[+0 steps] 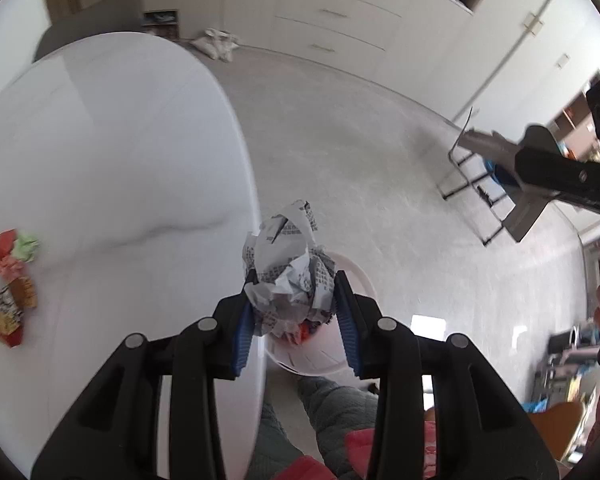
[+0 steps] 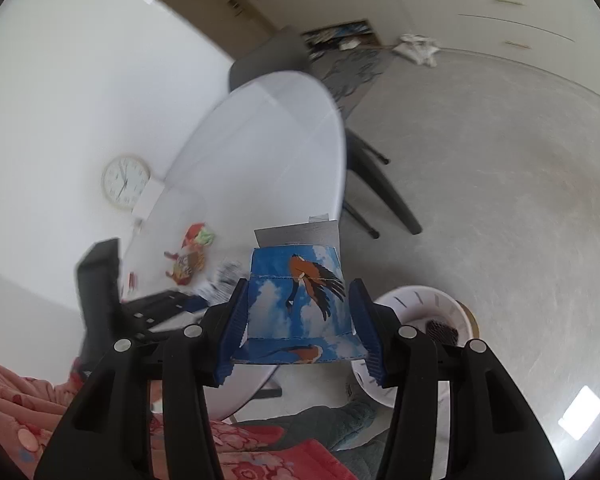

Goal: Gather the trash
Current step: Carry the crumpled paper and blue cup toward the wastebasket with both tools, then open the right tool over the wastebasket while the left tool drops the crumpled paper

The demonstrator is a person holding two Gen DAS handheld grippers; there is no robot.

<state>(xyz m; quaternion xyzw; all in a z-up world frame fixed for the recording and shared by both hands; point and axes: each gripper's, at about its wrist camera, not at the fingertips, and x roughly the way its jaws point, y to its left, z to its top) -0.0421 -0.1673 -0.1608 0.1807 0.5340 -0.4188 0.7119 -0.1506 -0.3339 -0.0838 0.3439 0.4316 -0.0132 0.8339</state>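
Note:
A crumpled newspaper ball [image 1: 290,276] sits between the blue pads of my left gripper [image 1: 296,284], which is shut on it just past the rim of the white round table [image 1: 120,160]. Right below the ball stands a white bin [image 1: 320,356] with some scraps inside. My right gripper [image 2: 300,286] is shut on a blue carton [image 2: 300,304] printed with a bird, above the table's near edge. The bin [image 2: 412,292] lies to its lower right. Colourful wrappers [image 1: 12,280] lie on the table, also visible as wrappers [image 2: 192,256] in the right wrist view.
A dark chair [image 2: 268,60] stands at the table's far side, and a clock [image 2: 125,182] hangs on the wall. A black metal frame [image 1: 472,184] stands on the grey floor. White cabinets [image 1: 340,12] line the back. The person's red patterned clothing [image 2: 260,452] is at the bottom.

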